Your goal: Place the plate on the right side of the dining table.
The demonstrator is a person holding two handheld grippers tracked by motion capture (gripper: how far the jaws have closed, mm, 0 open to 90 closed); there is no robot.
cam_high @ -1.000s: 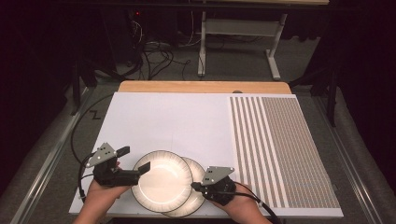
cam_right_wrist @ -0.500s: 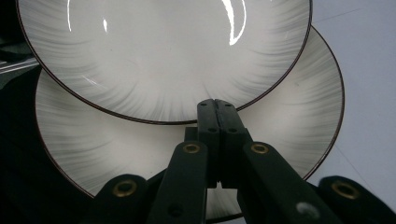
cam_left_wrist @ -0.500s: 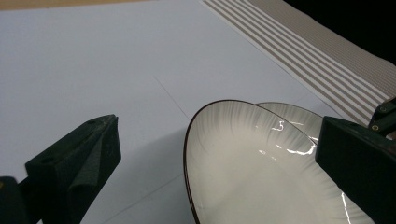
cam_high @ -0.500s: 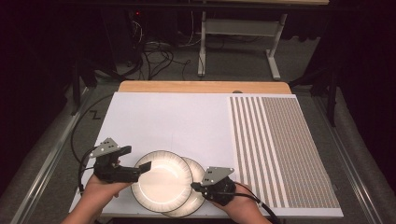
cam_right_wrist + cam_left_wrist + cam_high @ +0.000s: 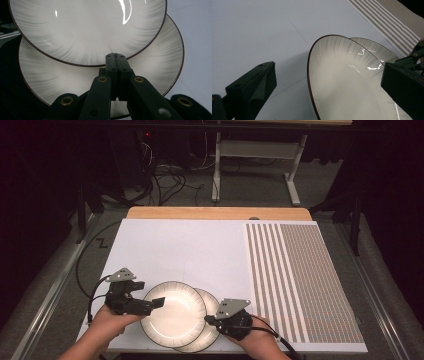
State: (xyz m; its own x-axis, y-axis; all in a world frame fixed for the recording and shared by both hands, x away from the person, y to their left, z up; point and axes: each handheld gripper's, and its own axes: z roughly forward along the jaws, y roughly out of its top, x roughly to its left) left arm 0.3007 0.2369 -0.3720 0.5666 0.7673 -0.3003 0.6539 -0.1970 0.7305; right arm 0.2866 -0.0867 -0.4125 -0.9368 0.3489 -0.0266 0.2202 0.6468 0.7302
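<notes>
Top plate [image 5: 172, 312], lower centre, is straddled by spread left gripper [image 5: 152, 304] for lifting; bottom plate [image 5: 212, 332] is pinned by clenched right gripper [image 5: 209, 320].

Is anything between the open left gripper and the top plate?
No. The left hand-held gripper is already at the top plate's rim, jaws open, with nothing visible between them and it.

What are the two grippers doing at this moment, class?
Left gripper: jaws open, straddling the top plate's rim, not clamped.
Right gripper: jaws shut, tips at that plate's rim above the lower plate; holding nothing visible.
</notes>
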